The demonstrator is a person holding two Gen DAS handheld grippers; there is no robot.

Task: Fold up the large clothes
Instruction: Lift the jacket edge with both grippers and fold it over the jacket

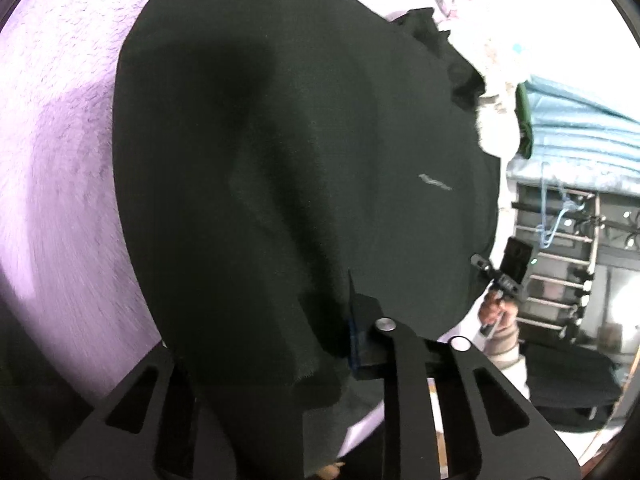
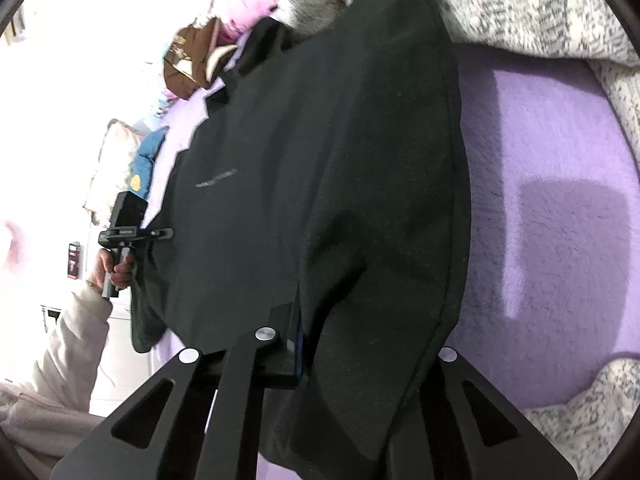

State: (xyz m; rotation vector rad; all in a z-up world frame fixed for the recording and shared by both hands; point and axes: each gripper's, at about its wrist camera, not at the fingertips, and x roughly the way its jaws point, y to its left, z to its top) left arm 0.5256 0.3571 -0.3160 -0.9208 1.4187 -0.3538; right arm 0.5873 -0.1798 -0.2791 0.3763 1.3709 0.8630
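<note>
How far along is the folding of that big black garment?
Early on. Done: both corners are gripped. The left hand-held gripper and the right hand-held gripper are each shut on an edge of the black garment. In hand: the cloth hangs stretched between them over the purple blanket. Left: I see no finished fold yet, so all the folding remains.

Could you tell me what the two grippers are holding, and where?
Both grip the black garment by its near edge, the left gripper and right gripper at opposite ends.

One dark garment (image 1: 280,160) is lying on one purple fleece blanket (image 1: 60,140). Two grippers, left (image 1: 348,320) and right (image 2: 298,320), are showing, plus one brown cap (image 2: 188,62) at far left.
</note>
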